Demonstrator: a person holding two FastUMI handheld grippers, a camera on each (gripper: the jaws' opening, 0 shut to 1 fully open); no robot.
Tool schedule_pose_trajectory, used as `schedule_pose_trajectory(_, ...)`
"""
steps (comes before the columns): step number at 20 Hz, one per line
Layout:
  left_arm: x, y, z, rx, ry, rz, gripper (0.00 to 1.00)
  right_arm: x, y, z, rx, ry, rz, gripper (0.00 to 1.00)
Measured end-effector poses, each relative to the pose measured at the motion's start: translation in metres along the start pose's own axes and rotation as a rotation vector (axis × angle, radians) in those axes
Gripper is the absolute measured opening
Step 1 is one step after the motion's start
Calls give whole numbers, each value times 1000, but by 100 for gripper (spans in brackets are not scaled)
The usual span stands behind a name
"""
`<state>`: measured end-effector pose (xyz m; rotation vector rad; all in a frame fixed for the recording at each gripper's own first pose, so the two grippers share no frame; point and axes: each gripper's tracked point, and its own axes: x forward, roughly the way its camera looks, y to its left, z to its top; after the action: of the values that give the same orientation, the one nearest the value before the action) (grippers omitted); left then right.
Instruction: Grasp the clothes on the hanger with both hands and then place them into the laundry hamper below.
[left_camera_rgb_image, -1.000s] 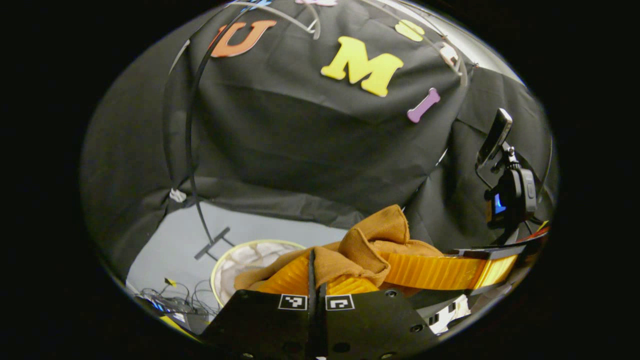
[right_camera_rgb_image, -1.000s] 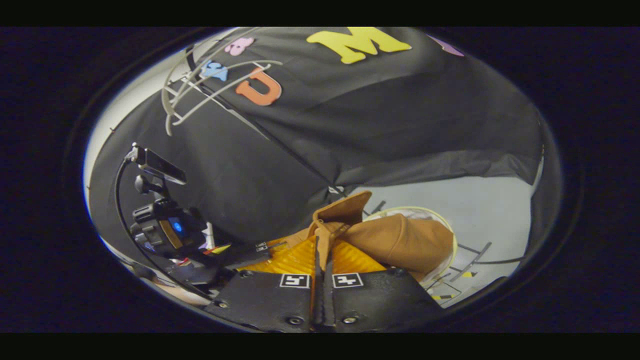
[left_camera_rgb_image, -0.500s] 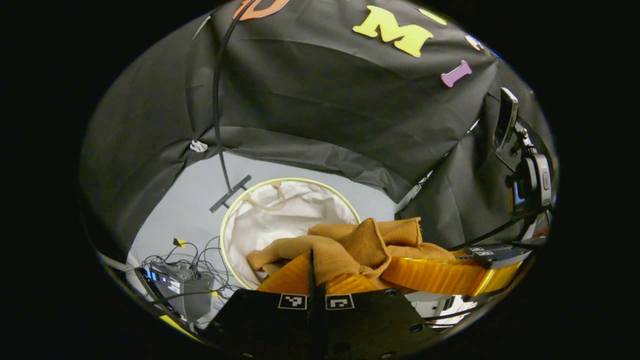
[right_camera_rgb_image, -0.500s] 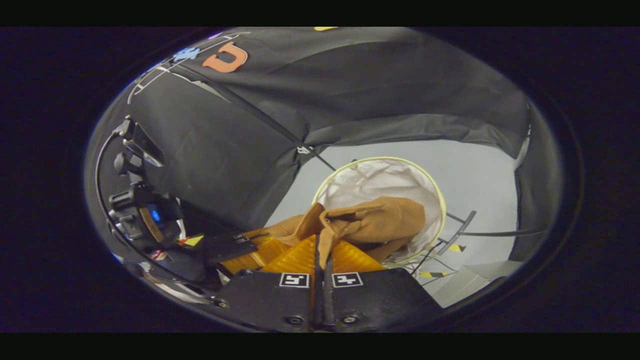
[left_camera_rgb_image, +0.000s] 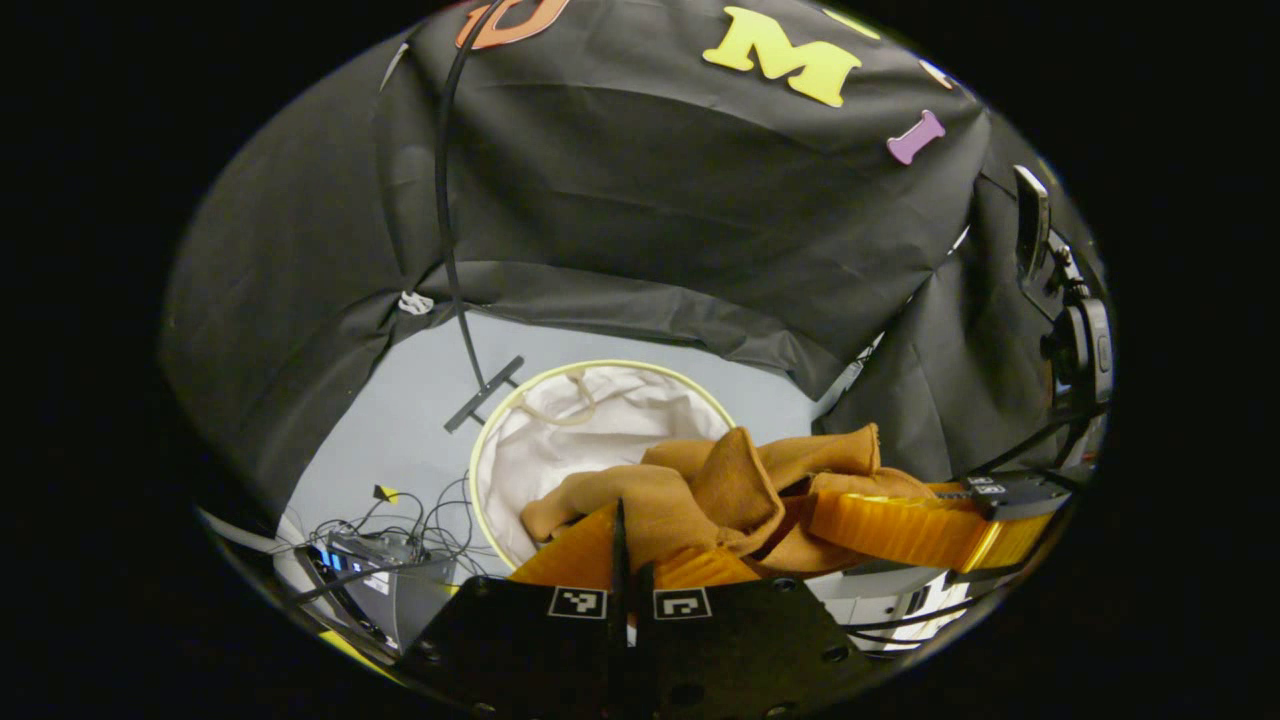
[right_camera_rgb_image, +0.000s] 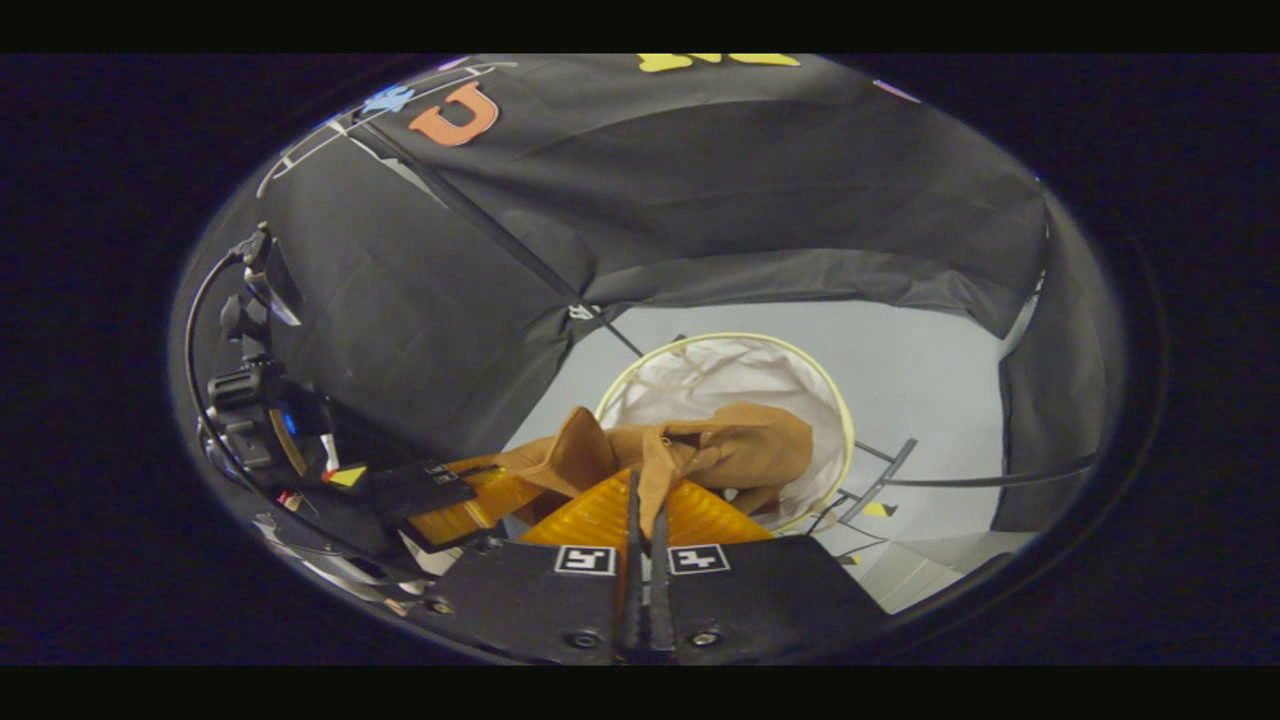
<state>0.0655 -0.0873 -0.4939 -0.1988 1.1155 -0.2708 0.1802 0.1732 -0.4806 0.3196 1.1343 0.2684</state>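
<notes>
my left gripper is pressed together on a fold of the tan garment, cloth bunching up between and over the fingers. my right gripper pinches the same way, a strip of the garment running down between its two fingers. i hold it at two spots so it hangs as a loose bundle between my hands and doesn't trail, and the bundle sits in the air above the near edge of the laundry hamper, not yet inside. from the right gripper view the cloth overlaps the mouth of the hamper, whose white liner shows below it.

the hamper stands on the pale grey floor, just beside the foot of a thin black stand that rises along the booth wall. a small box with tangled cables lies on the floor near the hamper's side.

as for writing, i see square black-and-white coded markers on the gripper body, no words on them. no brand or tag on the garment or hamper that i can read.

i judge the next thing is to lower both hands over the opening and let go together.
</notes>
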Motion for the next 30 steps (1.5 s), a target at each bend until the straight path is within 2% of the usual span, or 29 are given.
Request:
schedule_pose_trajectory(1, -1, 4, 1, 2, -11, 7, 4, -3, 1, 1, 3, -17, 9, 19)
schedule_pose_trajectory(4, -8, 7, 13, 8, -64, 16, 76, -10, -8, 12, -15, -78, -17, 59)
schedule_pose_trajectory(5, -15, 13, 18, 13, -77, 28, 100, -14, -12, 17, -23, -103, -27, 64)
schedule_pose_trajectory(6, -21, 17, 20, 11, -91, 35, 100, -18, -13, 20, -19, -121, -33, 71)
schedule_pose_trajectory(7, -26, 20, 20, 7, -99, 40, 96, -23, -12, 23, -11, -139, -35, 72)
schedule_pose_trajectory(8, -32, 21, 22, 3, -104, 41, 100, -30, -8, 28, -4, -158, -37, 74)
schedule_pose_trajectory(9, -39, 20, 25, 1, -116, 40, 96, -37, -8, 34, 5, -184, -45, 74)
schedule_pose_trajectory(10, -45, 19, 29, 1, -128, 40, 100, -47, -8, 37, 2, -202, -52, 74)
schedule_pose_trajectory(11, -52, 19, 32, 5, -146, 39, 96, -54, -11, 39, -5, -219, -66, 75)
schedule_pose_trajectory(13, -66, 19, 39, 18, -183, 47, 100, -68, -18, 44, -21, -263, -87, 76)
schedule_pose_trajectory(14, -74, 16, 44, 18, -203, 45, 96, -77, -20, 47, -29, -285, -94, 76)
schedule_pose_trajectory(18, -118, 5, 81, 64, -334, 71, 96, -129, -18, 64, -53, -398, -108, 76)
schedule_pose_trajectory(20, -147, -5, 107, 105, -415, 84, 96, -163, -18, 80, -120, -480, -129, 77)
schedule_pose_trajectory(21, -164, -14, 117, 127, -456, 83, 100, -185, -10, 86, -132, -517, -101, 76)
schedule_pose_trajectory(22, -181, -24, 127, 140, -490, 79, 96, -206, 3, 89, -130, -549, -69, 76)
schedule_pose_trajectory(23, -199, -37, 139, 154, -531, 71, 100, -229, 11, 94, -134, -588, -54, 76)
schedule_pose_trajectory(24, -217, -49, 149, 172, -580, 63, 96, -251, 13, 99, -145, -639, -48, 82)
schedule_pose_trajectory(27, -277, -88, 170, 244, -695, 62, 96, -324, 12, 109, -214, -802, -68, 90)
schedule_pose_trajectory(28, -296, -102, 173, 259, -725, 53, 96, -351, 12, 108, -227, -856, -72, 92)
schedule_pose_trajectory(29, -316, -115, 171, 270, -754, 50, 90, -374, 13, 106, -230, -904, -73, 93)
schedule_pose_trajectory(30, -337, -126, 168, 279, -789, 57, 91, -393, 14, 101, -234, -939, -84, 96)
